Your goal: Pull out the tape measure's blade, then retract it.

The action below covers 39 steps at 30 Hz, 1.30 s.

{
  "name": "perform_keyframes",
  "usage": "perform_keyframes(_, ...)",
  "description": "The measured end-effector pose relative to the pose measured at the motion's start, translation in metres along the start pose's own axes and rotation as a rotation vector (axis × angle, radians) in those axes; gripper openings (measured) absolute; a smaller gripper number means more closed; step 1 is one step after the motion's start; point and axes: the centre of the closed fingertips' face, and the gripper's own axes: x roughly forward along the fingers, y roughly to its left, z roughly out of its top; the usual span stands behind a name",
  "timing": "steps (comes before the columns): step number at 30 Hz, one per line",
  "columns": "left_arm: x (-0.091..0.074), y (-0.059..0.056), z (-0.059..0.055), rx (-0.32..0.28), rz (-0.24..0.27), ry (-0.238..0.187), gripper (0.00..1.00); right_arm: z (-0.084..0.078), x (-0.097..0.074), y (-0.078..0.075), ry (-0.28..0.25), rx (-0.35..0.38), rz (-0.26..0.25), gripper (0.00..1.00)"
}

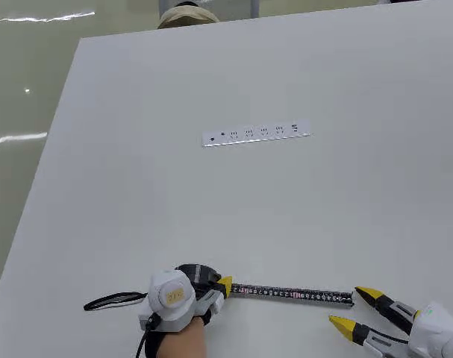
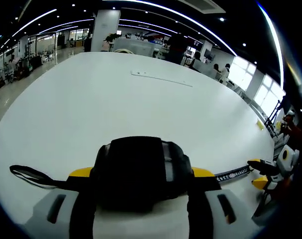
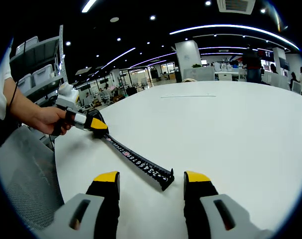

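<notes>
The black tape measure case (image 1: 198,276) sits on the white table (image 1: 248,209) near its front edge, and my left gripper (image 1: 215,287) is shut on it. Seen from the left gripper view, the case (image 2: 138,159) fills the gap between the yellow-tipped jaws. Its blade (image 1: 289,294) lies drawn out flat to the right. My right gripper (image 1: 354,308) stands open at the blade's end. In the right gripper view the end hook (image 3: 165,179) lies between the spread fingertips (image 3: 107,177), touching neither. The case's black strap (image 1: 110,300) trails left.
A white power strip (image 1: 256,134) is set into the table's middle. The table's left edge (image 1: 43,164) drops to a glossy floor. A tan object (image 1: 185,15) shows beyond the far edge. Shelves with bins (image 3: 39,74) stand behind the left hand.
</notes>
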Motion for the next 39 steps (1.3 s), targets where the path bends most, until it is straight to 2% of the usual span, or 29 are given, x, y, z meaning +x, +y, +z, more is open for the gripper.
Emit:
perform_keyframes(32, 0.0014, 0.0014, -0.0019, 0.029, 0.021, 0.019, 0.74, -0.0015, 0.0008, -0.0045, 0.016, -0.029, 0.033, 0.49)
perform_keyframes(39, 0.0007, 0.0013, -0.0019, 0.030, 0.022, 0.018, 0.74, -0.0022, 0.0014, -0.0042, 0.029, -0.034, 0.103, 0.47)
